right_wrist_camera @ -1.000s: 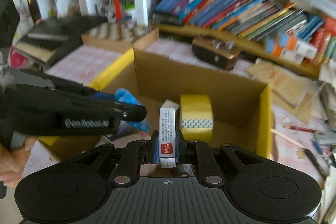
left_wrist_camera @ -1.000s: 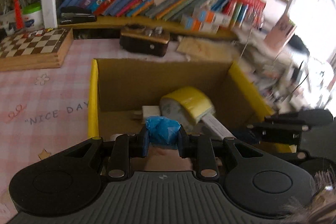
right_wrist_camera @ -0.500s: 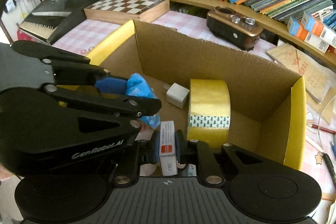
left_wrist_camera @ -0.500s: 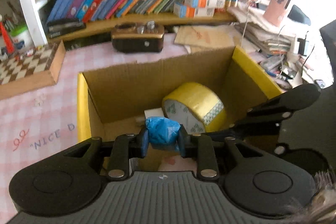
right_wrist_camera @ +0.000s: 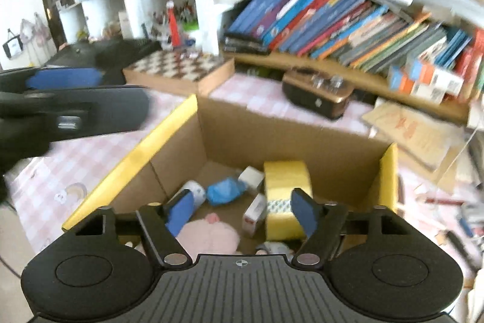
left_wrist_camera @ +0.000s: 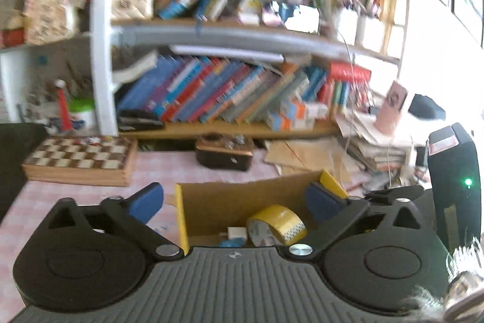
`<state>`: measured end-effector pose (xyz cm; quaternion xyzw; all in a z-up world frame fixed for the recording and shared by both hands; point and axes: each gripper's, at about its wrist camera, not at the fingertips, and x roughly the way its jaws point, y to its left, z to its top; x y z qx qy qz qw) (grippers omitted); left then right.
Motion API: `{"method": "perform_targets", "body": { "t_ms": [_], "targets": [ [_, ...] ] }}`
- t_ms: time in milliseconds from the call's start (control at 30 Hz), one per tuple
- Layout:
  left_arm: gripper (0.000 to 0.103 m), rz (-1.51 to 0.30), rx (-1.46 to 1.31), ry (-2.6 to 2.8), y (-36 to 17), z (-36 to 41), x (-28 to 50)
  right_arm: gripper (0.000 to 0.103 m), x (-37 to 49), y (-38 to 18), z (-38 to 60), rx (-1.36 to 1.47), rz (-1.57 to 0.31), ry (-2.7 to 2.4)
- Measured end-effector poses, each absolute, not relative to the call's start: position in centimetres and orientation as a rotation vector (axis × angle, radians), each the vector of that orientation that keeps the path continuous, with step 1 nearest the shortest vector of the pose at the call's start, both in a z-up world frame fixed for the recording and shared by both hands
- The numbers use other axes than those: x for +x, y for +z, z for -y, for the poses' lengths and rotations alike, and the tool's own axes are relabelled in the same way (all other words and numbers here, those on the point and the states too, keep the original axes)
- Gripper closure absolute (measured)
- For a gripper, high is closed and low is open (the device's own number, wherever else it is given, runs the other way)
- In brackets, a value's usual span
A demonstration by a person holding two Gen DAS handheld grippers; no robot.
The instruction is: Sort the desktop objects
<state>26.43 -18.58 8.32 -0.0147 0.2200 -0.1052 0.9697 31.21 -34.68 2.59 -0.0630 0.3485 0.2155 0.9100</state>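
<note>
An open cardboard box [right_wrist_camera: 230, 138] with yellow flaps stands on the pink checked tablecloth. Inside lie a yellow tape roll [right_wrist_camera: 286, 180], a crumpled blue thing [right_wrist_camera: 225, 191], a small red-and-white box [right_wrist_camera: 254, 215], a white cube [right_wrist_camera: 252, 176], a small tape roll [right_wrist_camera: 195, 189] and a pink soft thing [right_wrist_camera: 208, 236]. My right gripper [right_wrist_camera: 243, 208] is open and empty above the box. My left gripper [left_wrist_camera: 237, 202] is open and empty, raised behind the box [left_wrist_camera: 242, 202]; the tape roll [left_wrist_camera: 276, 224] and the blue thing [left_wrist_camera: 231, 242] show below it.
A wooden chessboard [left_wrist_camera: 80, 156] lies at the back left. A brown radio-like case [left_wrist_camera: 224, 152] sits behind the box. Bookshelves [left_wrist_camera: 227, 93] line the back. Papers and pens [right_wrist_camera: 417, 132] clutter the right. A black keyboard case [right_wrist_camera: 99, 53] lies far left.
Both grippers have opened and lifted. The blue thing dropped from the left gripper and the red-and-white box from the right; both now lie in the cardboard box.
</note>
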Motion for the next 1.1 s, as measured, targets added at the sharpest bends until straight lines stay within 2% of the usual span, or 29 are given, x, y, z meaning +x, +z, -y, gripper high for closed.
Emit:
{"method": "perform_targets", "body": {
  "t_ms": [67,200,300,600,1100],
  "targets": [
    [0.000,-0.432,-0.039,-0.185,8.5,17.9,24.7,0.015,30.3,3.2,34.8,-0.137,-0.682,0.434],
    [0.000,-0.438,-0.030,-0.130,8.2,16.6,21.6,0.012,28.3,4.4,34.8,-0.130,-0.631,0.407],
    [0.000,-0.440,-0.018,-0.058,8.0,15.4,19.2,0.006,26.7,5.1,34.9,-0.105,-0.595,0.386],
    [0.000,-0.443,-0.043,0.123,6.8,11.9,12.6,0.002,20.0,5.4,34.4,-0.099,-0.498,0.287],
    [0.000,-0.444,-0.013,0.152,5.5,10.3,4.9,0.001,10.1,3.2,31.5,-0.032,-0.540,0.180]
  ]
}}
